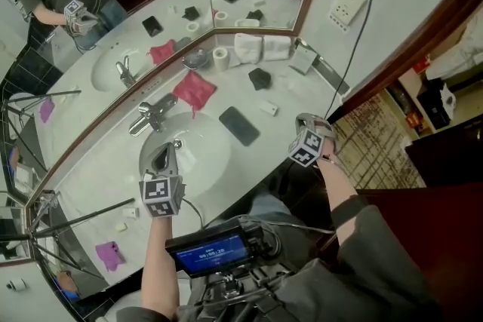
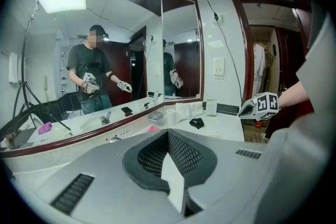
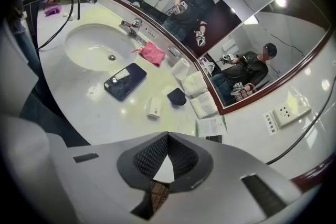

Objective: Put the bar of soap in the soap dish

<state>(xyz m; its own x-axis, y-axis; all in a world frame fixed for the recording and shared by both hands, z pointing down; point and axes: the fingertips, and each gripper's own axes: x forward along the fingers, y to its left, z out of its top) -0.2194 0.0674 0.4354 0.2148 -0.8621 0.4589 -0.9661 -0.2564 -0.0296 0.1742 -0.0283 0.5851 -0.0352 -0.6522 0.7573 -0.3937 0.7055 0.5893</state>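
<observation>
Counter (image 1: 294, 98): a long white top, running from the mirror wall to a curved front edge. The basin (image 1: 204, 154) and faucet (image 1: 153, 114) take up its middle. The open room is the bare stretch right of the basin, and I judge it enough for a low approach from the front edge.

Flat black slab (image 1: 239, 125): it lies between the basin and the soap and should be skirted.

Left gripper (image 1: 161, 153): it sits over the basin with its jaws pressed together and nothing in them. It is best kept there, out of the way.

Right gripper (image 1: 307, 119): it is at the counter's front edge near the side wall. Its jaws meet at the tips and it holds nothing.

Soap dish (image 1: 259, 78): I take the small dark object near the folded towels (image 1: 260, 47) for the dish. It appears empty.

Bar of soap (image 1: 269, 109): I take the small white block for it. It lies flat on the counter just in front of the dish, apart from it and not yet picked up.

Recommendation: open the right jaws wide, come down across the bar's narrow sides, lift it clear, and set it down square in the dish. Keep off the towels and the wall.
</observation>
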